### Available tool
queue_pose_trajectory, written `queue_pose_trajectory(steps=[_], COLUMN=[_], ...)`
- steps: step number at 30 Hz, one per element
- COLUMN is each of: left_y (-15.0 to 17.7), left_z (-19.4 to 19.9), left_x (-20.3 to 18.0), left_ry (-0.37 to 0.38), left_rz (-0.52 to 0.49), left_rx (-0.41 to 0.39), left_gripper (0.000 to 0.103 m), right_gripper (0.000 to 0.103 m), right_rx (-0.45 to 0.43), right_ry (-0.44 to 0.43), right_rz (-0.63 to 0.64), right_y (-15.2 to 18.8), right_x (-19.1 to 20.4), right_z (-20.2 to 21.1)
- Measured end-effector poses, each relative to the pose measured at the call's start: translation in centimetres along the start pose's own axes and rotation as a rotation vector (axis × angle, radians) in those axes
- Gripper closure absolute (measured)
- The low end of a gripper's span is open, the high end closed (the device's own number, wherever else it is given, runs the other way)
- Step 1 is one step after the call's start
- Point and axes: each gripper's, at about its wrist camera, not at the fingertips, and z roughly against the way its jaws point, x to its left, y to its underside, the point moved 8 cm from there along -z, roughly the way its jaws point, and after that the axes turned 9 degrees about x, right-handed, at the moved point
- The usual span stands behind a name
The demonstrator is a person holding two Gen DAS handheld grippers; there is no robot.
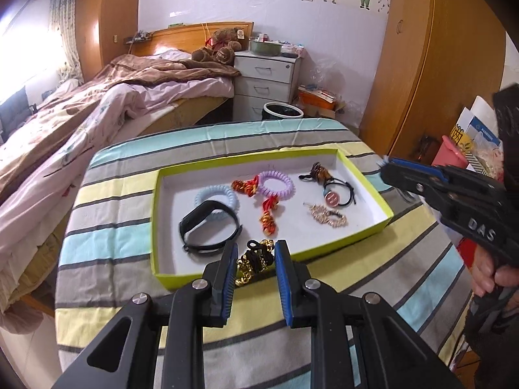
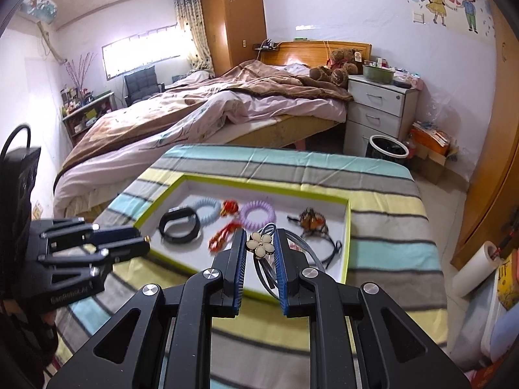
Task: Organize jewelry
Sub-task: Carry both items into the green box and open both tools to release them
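A shallow green-rimmed white tray (image 1: 363, 170) (image 2: 348, 227) lies on the striped table. It holds a black wristband (image 1: 211, 230) (image 2: 180, 227), a light blue coil tie (image 1: 211, 194), a purple coil tie (image 1: 277, 184) (image 2: 258, 215), red-gold ornaments (image 1: 269, 214), a brown-orange hair tie (image 1: 316, 171) (image 2: 311, 218), a round red charm on black cord (image 1: 332, 197) and a gold scrunchie-like piece (image 1: 327, 215). My left gripper (image 1: 254, 251) is shut on a gold and black chain piece (image 1: 256, 259) over the tray's near rim. My right gripper (image 2: 259, 238) is shut on a white flower hairpin with grey band (image 2: 259, 243) above the tray.
The striped cloth table (image 1: 129, 243) stands beside a bed (image 1: 97, 120). A white nightstand (image 1: 266, 77) and a black bin (image 1: 282, 111) stand behind. A wooden wardrobe (image 1: 438, 81) and clutter are at the right. The right gripper shows in the left wrist view (image 1: 386, 165).
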Motion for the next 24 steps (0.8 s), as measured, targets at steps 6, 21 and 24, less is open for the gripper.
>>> queue_pose_trajectory(steps=[6, 21, 24], left_y=[-1.2, -1.9, -1.8], left_z=[-2.1, -7.0, -7.5], left_x=[-0.6, 0.3, 0.3], left_ry=[0.018, -0.003, -0.002], left_rz=[-0.005, 0.019, 0.020], left_rx=[0.020, 0.095, 0.104], left_gripper=[0.080, 0.079, 0.079], right_gripper=[0.085, 0.085, 0.085], right_rx=[0.043, 0.193, 0.216], right_ry=[0.012, 0.032, 0.027], right_rz=[0.016, 0.068, 0.080], right_y=[-1.8, -1.0, -0.5], right_x=[-1.0, -2.4, -2.2], right_z=[-3.5, -11.4, -12.2])
